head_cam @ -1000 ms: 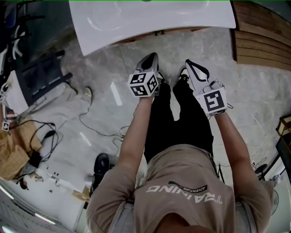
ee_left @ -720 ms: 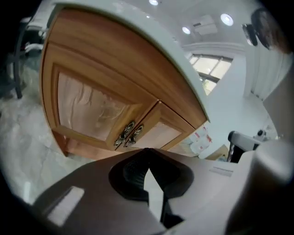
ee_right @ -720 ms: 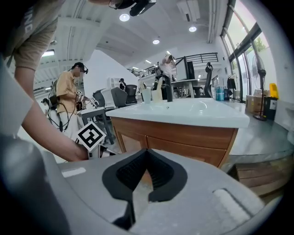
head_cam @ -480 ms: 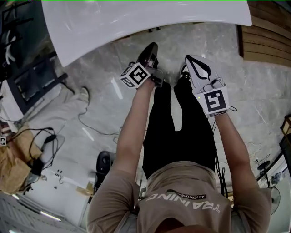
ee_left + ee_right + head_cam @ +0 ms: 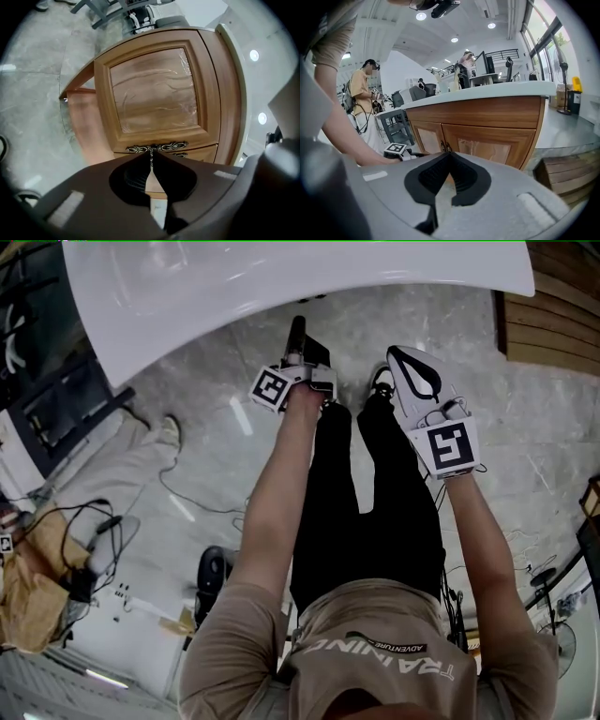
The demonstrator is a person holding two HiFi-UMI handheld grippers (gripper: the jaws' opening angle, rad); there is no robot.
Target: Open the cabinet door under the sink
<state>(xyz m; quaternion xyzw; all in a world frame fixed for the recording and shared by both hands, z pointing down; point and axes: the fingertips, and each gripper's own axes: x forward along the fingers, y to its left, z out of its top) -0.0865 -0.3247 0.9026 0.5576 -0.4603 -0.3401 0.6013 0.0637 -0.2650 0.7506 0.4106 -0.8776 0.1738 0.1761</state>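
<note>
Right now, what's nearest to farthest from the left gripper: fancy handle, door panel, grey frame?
1. Fancy handle, at the left gripper's tips; jaws just opening a crack, nothing clearly between.
2. Door panel, above it in the left gripper view.
3. Grey frame, top edge.

The left tool [image 5: 297,326] rolls onto its side and drops lower, nearer the door [image 5: 154,91] — its jaws have just been opening a crack, with nothing between them. The right tool [image 5: 400,354] sinks a little too.

Two hand-held grippers [image 5: 297,332] [image 5: 401,356], two cabinet doors [image 5: 427,136] [image 5: 487,146], two ornate handles [image 5: 157,148] [image 5: 181,154], one white sink [image 5: 281,277].
</note>
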